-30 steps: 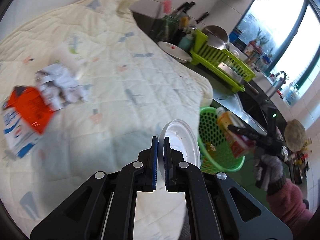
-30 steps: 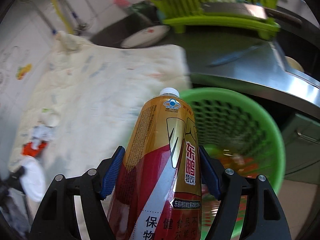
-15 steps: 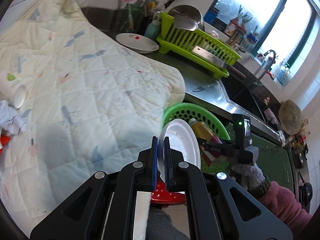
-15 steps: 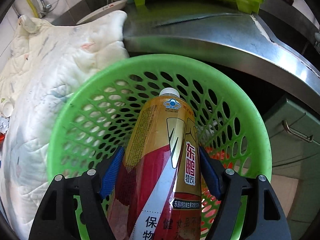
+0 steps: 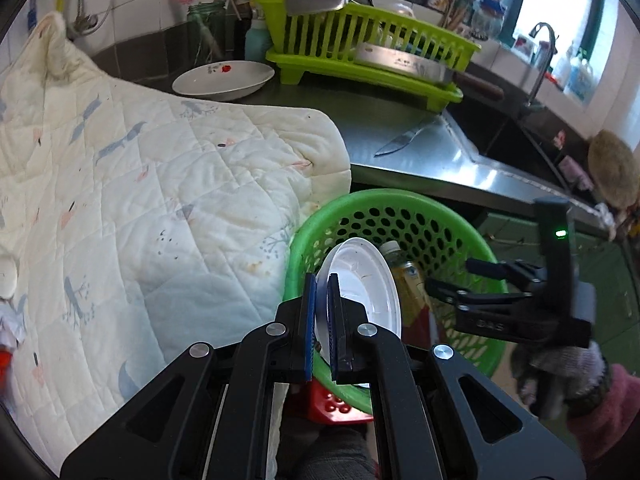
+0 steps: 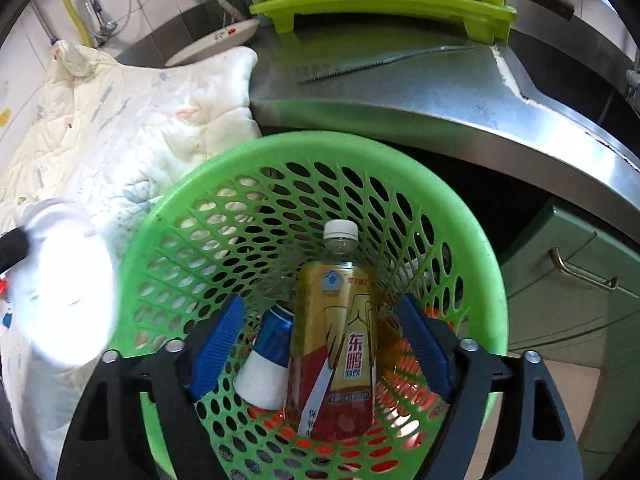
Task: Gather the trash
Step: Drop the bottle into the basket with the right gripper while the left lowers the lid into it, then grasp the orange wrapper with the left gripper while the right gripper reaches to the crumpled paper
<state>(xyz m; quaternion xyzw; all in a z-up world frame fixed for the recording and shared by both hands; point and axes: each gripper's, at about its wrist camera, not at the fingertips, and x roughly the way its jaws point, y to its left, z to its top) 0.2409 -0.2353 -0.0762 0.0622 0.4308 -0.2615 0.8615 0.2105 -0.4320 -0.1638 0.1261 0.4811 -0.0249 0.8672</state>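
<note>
Right wrist view looks down into the round green perforated plastic basket (image 6: 472,248), where the right gripper (image 6: 320,344) hangs with its blue-padded jaws opening. The gold-and-red plastic drink bottle with a white cap (image 6: 336,344) lies between the pads, clear of both, resting inside the basket, cap toward the far wall. Just left of it lies a blue-and-white can (image 6: 268,364). At the left edge a blurred white shape sits just outside the rim.

In the left wrist view, the left gripper (image 5: 320,304) is clamped tight on the edge of a white round plastic lid (image 5: 368,280), held on edge over the near left rim of the basket (image 5: 400,200). The cream quilted blanket (image 5: 160,184) spreads to the left. Far beyond, on the steel counter (image 5: 420,148), lie a knife (image 5: 400,140), a white bowl (image 5: 224,80) and a lime dish rack (image 5: 360,40).
</note>
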